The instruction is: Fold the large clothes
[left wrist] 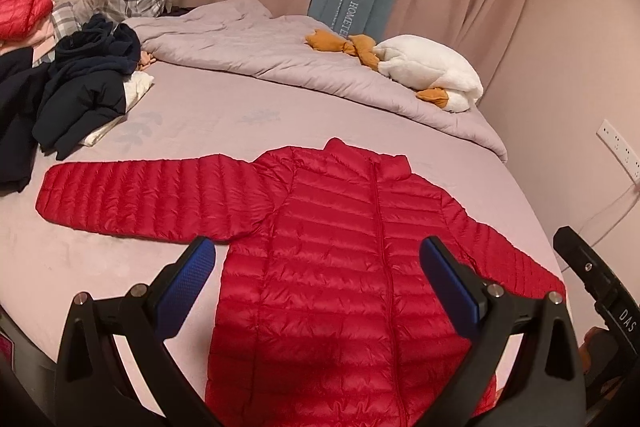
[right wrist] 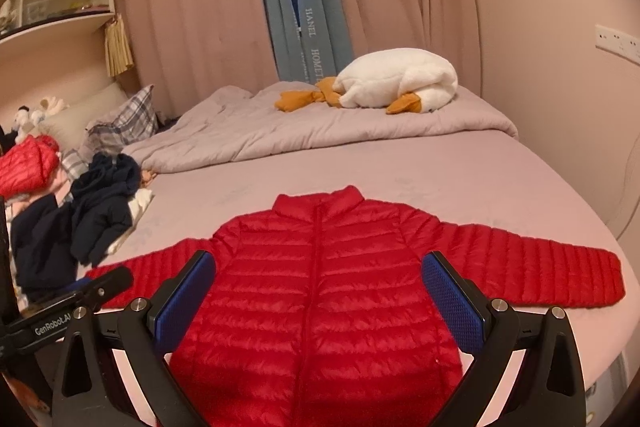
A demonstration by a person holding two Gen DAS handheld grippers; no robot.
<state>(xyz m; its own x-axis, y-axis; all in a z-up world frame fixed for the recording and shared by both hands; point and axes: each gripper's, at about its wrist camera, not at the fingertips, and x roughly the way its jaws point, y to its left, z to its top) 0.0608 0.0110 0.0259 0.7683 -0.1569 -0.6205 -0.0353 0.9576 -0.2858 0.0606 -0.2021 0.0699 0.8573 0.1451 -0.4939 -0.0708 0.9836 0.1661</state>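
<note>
A red down jacket [left wrist: 340, 247] lies flat, front up, zipper closed, on the pink bed sheet [left wrist: 200, 119], both sleeves spread outward. The left gripper [left wrist: 316, 279] and right gripper [right wrist: 318, 291] hover above the hem with jaws spread wide, holding nothing. The first fold probably calls for pinching a sleeve at the cuff and laying it straight across the chest; the slippery padded fabric needs a deep bite. A pile of dark clothes [left wrist: 76, 95] lies near the left sleeve [left wrist: 132, 195]; a rumpled quilt [right wrist: 300, 131] and plush goose [right wrist: 400, 81] sit well beyond the collar.
</note>
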